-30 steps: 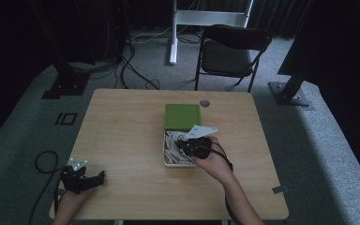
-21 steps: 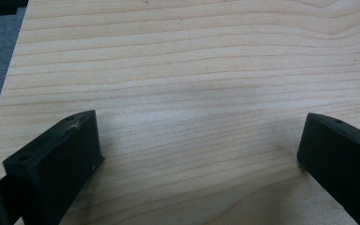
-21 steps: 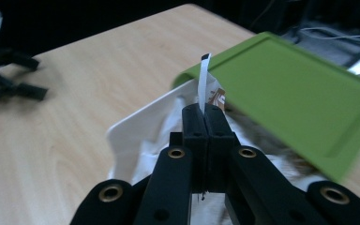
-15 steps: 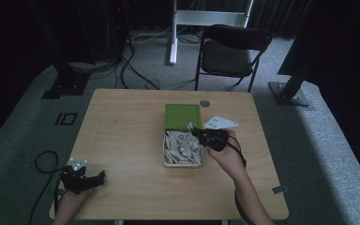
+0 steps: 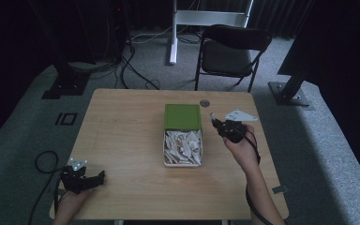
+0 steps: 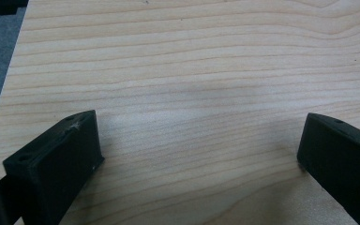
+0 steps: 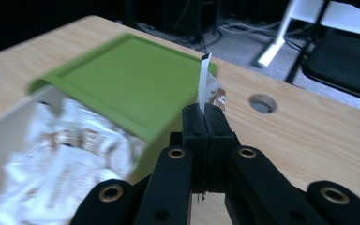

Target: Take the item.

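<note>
Holding one small packet [image 7: 205, 84] pinched tight between its jaws, the right gripper [image 5: 217, 124] has it up in the air, just to the right of the box [image 5: 182, 161]. So I think one packet is out, and many more white ones lie in the box, waiting. The green lid [image 5: 183, 116] sits on the far half of the box, close by the packet. Past the gripper on the right, the table [image 5: 122, 136] is bare up to its edge, with lots of room to set the packet down. The left gripper [image 5: 86, 180] rests far off near the front corner, jaws wide apart, gripping nothing.
</note>
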### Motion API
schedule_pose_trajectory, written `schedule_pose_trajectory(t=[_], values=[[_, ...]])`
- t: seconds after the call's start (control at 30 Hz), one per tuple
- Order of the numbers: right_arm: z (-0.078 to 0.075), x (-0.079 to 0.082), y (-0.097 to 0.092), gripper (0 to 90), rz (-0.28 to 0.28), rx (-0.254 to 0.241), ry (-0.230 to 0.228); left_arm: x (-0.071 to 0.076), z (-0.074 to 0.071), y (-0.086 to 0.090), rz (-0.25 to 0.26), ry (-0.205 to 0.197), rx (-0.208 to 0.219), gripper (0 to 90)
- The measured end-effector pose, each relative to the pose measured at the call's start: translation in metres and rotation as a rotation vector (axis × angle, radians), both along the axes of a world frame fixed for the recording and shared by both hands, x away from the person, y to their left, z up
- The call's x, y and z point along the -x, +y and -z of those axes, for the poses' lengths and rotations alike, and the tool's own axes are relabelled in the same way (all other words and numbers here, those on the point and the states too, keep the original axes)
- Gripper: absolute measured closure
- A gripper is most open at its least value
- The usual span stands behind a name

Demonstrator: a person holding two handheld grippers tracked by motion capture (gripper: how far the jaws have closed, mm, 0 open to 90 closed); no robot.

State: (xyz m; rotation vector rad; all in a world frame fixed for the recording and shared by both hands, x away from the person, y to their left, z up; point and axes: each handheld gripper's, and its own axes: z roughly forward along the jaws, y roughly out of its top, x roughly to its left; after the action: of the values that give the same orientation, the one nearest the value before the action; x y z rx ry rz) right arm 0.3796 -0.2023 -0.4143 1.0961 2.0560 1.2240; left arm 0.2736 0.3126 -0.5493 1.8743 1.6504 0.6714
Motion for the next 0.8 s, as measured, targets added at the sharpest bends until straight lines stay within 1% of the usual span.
schedule_pose_trajectory(t=[0.03, 0.07, 0.13, 0.17, 0.2, 0.27, 0.3, 0.33, 0.37, 0.4, 0.43, 0.47, 0.5, 0.53, 0.57, 0.6, 0.63, 0.67, 0.7, 0.73, 0.77, 0.8], values=[[0.000, 0.000, 0.000, 89.8, 0.000, 0.000, 0.000, 0.000, 0.000, 0.000, 0.000, 0.000, 0.000, 0.7], [0.004, -0.005, -0.005, 89.8, 0.030, 0.006, 0.004, 0.000, 0.000, 0.000, 0.000, 0.000, 0.000, 0.7], [0.006, -0.008, -0.007, 89.8, 0.039, 0.008, 0.010, 0.000, 0.000, 0.000, 0.000, 0.000, 0.000, 0.7], [0.012, -0.013, -0.010, 89.8, 0.059, -0.005, 0.024, 0.000, 0.000, 0.000, -0.001, -0.001, 0.001, 0.7], [0.015, -0.016, -0.012, 89.8, 0.070, -0.007, 0.028, 0.000, 0.000, 0.000, -0.001, -0.001, 0.001, 0.7], [0.015, -0.016, -0.012, 89.8, 0.070, -0.007, 0.028, 0.000, 0.000, 0.000, 0.000, 0.000, 0.000, 0.7], [0.018, -0.018, -0.013, 89.8, 0.084, -0.009, 0.031, 0.000, 0.000, 0.000, 0.000, 0.000, 0.000, 0.7], [0.028, -0.026, -0.016, 89.8, 0.116, -0.006, 0.050, 0.000, 0.000, 0.000, -0.001, -0.001, 0.001, 0.7], [0.028, -0.026, -0.016, 89.8, 0.116, -0.006, 0.050, 0.000, 0.000, 0.000, -0.001, -0.001, 0.001, 0.7], [0.036, -0.032, -0.017, 89.8, 0.131, 0.006, 0.070, 0.000, 0.000, 0.000, -0.001, -0.001, 0.001, 0.7], [0.036, -0.032, -0.017, 89.8, 0.131, 0.006, 0.070, 0.000, 0.000, 0.000, -0.001, -0.001, 0.001, 0.7], [0.039, -0.036, -0.017, 89.8, 0.140, 0.017, 0.080, 0.000, 0.000, 0.000, -0.001, 0.000, 0.000, 0.7], [0.046, -0.042, -0.017, 89.9, 0.158, 0.026, 0.095, 0.000, 0.000, 0.000, -0.001, 0.000, 0.000, 0.7], [0.048, -0.046, -0.017, 89.8, 0.167, 0.036, 0.100, 0.000, 0.000, 0.000, -0.001, -0.002, 0.001, 0.7], [0.048, -0.046, -0.017, 89.8, 0.167, 0.036, 0.100, 0.000, 0.000, 0.000, -0.001, -0.002, 0.001, 0.7], [0.053, -0.052, -0.016, 89.8, 0.185, 0.046, 0.103, 0.000, 0.000, 0.000, -0.001, -0.001, 0.001, 0.7], [0.053, -0.052, -0.016, 89.8, 0.185, 0.046, 0.103, 0.000, 0.000, 0.000, 0.000, -0.001, 0.000, 0.7], [0.055, -0.055, -0.016, 89.8, 0.190, 0.051, 0.109, 0.000, 0.000, 0.000, -0.001, -0.001, 0.001, 0.7], [0.059, -0.060, -0.015, 89.8, 0.207, 0.052, 0.114, 0.000, 0.000, 0.000, -0.001, -0.001, 0.001, 0.7], [0.059, -0.060, -0.015, 89.8, 0.207, 0.052, 0.114, 0.000, 0.000, 0.000, -0.001, -0.001, 0.001, 0.7], [0.062, -0.065, -0.014, 89.8, 0.217, 0.059, 0.118, 0.000, 0.000, 0.000, -0.001, -0.001, 0.001, 0.7], [0.064, -0.067, -0.013, 89.8, 0.222, 0.052, 0.121, 0.000, 0.000, 0.000, -0.001, -0.001, 0.001, 0.7]])
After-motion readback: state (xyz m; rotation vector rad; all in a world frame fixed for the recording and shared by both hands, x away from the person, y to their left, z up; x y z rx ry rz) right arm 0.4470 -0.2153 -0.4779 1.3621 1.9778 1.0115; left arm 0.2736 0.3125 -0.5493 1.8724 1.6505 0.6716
